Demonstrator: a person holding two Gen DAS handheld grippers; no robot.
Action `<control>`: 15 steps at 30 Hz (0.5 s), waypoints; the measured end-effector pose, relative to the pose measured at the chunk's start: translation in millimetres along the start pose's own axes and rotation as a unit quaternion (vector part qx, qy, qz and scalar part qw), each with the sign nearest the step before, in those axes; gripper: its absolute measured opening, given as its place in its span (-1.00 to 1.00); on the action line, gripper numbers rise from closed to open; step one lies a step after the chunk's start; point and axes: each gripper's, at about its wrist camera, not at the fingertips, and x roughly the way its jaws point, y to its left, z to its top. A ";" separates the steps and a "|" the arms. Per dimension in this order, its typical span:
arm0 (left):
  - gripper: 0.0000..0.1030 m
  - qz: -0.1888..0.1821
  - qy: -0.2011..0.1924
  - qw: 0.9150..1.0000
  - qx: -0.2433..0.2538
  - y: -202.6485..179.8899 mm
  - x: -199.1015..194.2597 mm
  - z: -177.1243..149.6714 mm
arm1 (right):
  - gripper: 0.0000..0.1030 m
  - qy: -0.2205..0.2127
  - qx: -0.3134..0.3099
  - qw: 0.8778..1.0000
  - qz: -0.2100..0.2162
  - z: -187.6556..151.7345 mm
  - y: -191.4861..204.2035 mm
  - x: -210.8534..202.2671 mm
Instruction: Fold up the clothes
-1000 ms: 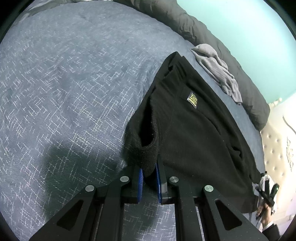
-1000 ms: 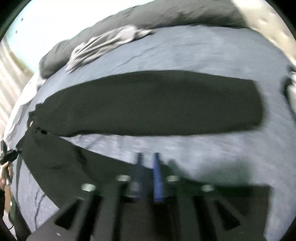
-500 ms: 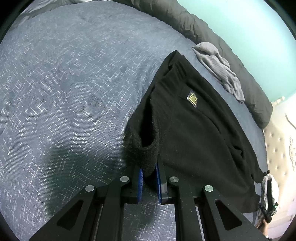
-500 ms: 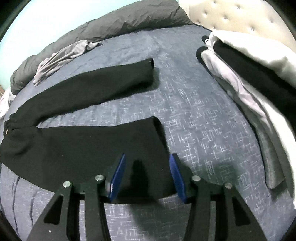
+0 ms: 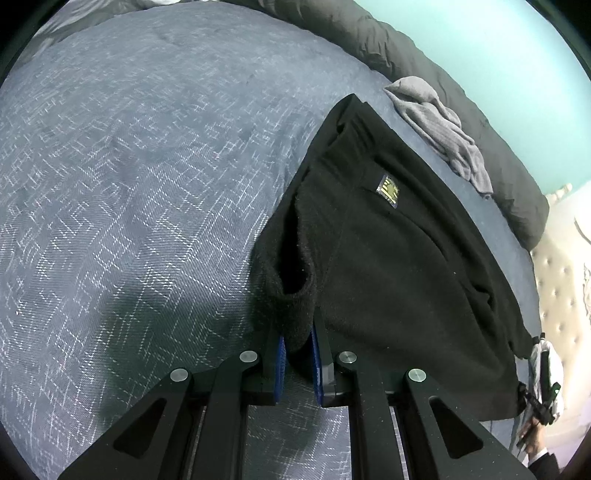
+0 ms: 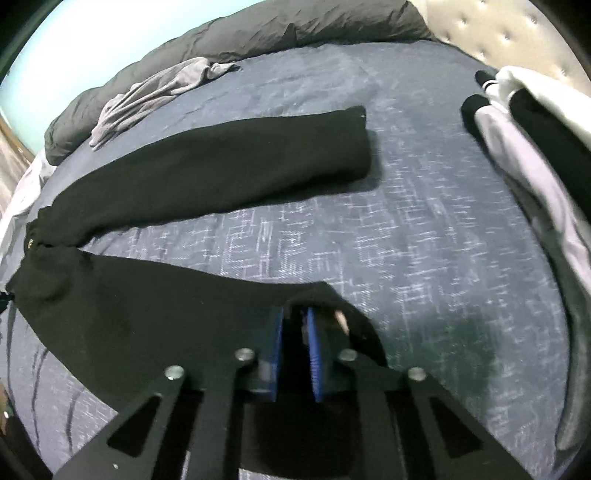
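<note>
Black fleece trousers (image 5: 399, 266) lie spread on the blue-grey patterned bedspread (image 5: 129, 166). My left gripper (image 5: 297, 343) is shut on a corner of their waistband, where a small gold label (image 5: 388, 189) shows. In the right wrist view the trousers (image 6: 147, 314) spread their two legs apart; the far leg (image 6: 236, 162) lies flat. My right gripper (image 6: 295, 325) is shut on the cuff end of the near leg.
A crumpled grey garment (image 6: 162, 92) lies by a dark grey duvet roll (image 6: 258, 33) at the far bed edge. A pile of white, black and grey clothes (image 6: 535, 122) sits at right by the tufted headboard (image 6: 491, 33).
My right gripper was open over the near leg's cuff half a second ago; it has closed on it. My left gripper has stayed shut on the waistband.
</note>
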 end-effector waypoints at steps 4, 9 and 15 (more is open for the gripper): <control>-0.76 0.002 0.000 1.000 0.004 -0.6 -0.2 -0.2 | -0.94 -0.040 0.052 0.998 0.003 9.7 -18.2 -14.3; -0.76 0.007 0.000 1.000 0.001 -0.4 2.7 -1.2 | -0.94 -0.068 0.113 0.991 -0.017 21.8 -47.0 -26.9; -0.76 0.007 0.000 1.000 -0.002 0.3 2.7 -2.2 | -0.95 -0.071 0.154 0.984 -0.053 20.3 -54.1 -18.1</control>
